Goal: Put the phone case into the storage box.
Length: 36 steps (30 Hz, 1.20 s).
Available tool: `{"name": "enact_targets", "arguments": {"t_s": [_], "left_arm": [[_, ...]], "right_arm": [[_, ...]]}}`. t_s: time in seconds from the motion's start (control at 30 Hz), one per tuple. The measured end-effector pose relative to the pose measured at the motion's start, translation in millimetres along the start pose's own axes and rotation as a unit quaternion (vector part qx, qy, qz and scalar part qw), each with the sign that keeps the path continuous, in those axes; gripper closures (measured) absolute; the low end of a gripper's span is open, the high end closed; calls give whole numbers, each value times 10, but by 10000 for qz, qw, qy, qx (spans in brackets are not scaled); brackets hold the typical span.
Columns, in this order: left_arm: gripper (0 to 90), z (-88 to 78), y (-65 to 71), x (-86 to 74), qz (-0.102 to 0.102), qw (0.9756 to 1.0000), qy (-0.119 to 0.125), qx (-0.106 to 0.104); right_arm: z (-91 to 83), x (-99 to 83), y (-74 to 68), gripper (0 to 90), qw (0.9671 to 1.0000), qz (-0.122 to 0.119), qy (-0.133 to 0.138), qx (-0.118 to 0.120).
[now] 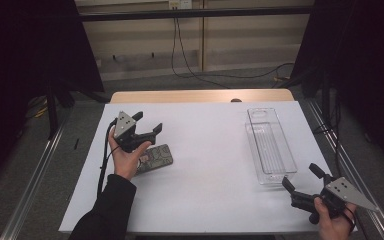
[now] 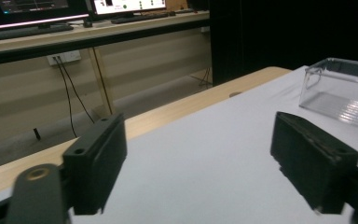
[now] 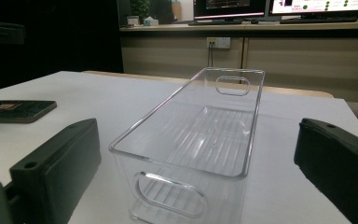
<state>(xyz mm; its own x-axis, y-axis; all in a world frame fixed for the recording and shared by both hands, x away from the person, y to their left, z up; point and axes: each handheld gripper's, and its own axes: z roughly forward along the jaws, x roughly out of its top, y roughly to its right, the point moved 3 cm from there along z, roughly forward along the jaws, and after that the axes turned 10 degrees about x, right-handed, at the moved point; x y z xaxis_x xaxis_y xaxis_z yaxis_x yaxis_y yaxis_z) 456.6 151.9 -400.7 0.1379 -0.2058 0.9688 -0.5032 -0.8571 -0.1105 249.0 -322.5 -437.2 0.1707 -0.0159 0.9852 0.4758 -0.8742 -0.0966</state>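
Note:
A long clear plastic bin stands empty on the right half of the white table. My right gripper rests open by the bin's near end. In the right gripper view, the bin stands just ahead of my right gripper and its pads do not touch it. A flat patterned case lies on the table at the left, partly under the left hand. My left gripper is held above it, open, with nothing between the jaws. In the left gripper view, my left gripper faces bare table and the bin is at the far right.
The white sheet covers most of the wooden table, leaving a bare strip along the far edge. Cables hang behind the table. Black curtains flank both sides. The patterned case lies at the left in the right gripper view.

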Motion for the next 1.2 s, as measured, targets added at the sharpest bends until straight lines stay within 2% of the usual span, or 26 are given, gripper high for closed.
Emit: {"name": "enact_targets", "arguments": {"t_s": [0.13,0.33,0.4,0.47,0.7,0.8,0.87,0.97,1.1,1.2], "left_arm": [[329,10,-8,-17,32,10000,-18,-56],[485,4,-17,-14,-117,9998,15,-153],[511,3,-13,-20,-125,9998,-32,-120],[552,9,-11,-26,-122,9998,-57,-178],[755,1,-21,-39,-164,9994,-145,-256],[829,2,-3,-52,-135,9991,-211,-347],[881,9,0,-60,-199,9986,-281,-410],[900,6,-10,-72,-305,9974,-439,-477],[900,-9,-23,-62,-424,9963,-525,-524],[900,0,-37,-53,-340,9951,-749,-548]], "right_arm": [[0,1,-9,0,10000,-15,1,23],[-6,-2,-7,0,10000,-1,-3,30],[-7,-2,-7,0,10000,-9,-3,32],[-8,-1,-8,0,10000,-10,-1,31],[-13,0,-7,0,10000,-15,1,29],[-15,1,-6,0,10000,-22,4,29],[-15,2,-7,0,10000,-17,5,30],[-16,3,-8,0,10000,-26,6,28],[-16,1,-6,0,10000,-17,-1,29],[-16,3,-6,0,10000,-27,-1,24]]}}
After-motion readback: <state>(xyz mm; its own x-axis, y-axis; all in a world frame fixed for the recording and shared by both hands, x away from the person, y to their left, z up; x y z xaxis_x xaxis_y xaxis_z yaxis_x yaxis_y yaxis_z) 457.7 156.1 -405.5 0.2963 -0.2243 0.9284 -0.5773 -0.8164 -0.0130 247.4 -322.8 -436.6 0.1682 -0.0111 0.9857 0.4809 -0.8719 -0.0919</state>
